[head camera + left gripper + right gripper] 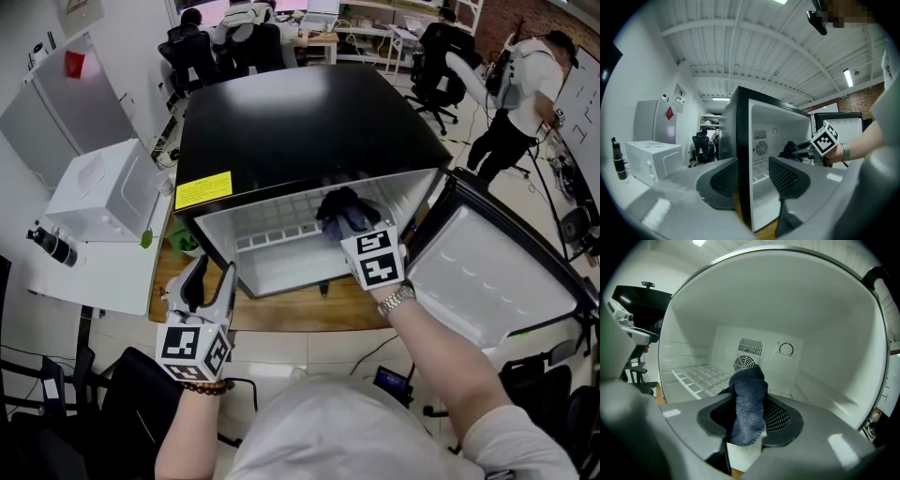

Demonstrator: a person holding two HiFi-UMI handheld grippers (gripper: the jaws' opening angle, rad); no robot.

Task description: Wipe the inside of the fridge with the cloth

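Seemingly mid-wipe, right gripper (352,232) pinches cloth (749,399) inside fridge (300,112), probably needing wall contact next; left gripper (211,279) gapes empty.

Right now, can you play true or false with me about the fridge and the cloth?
1. The right claw holds a dark blue cloth. True.
2. The fridge has its door shut. False: the door stands open at the right.
3. The cloth is inside the fridge. True.
4. The fridge is full of food. False: only a white wire shelf shows inside.
5. The fridge is white on the outside. False: it is black outside and white inside.
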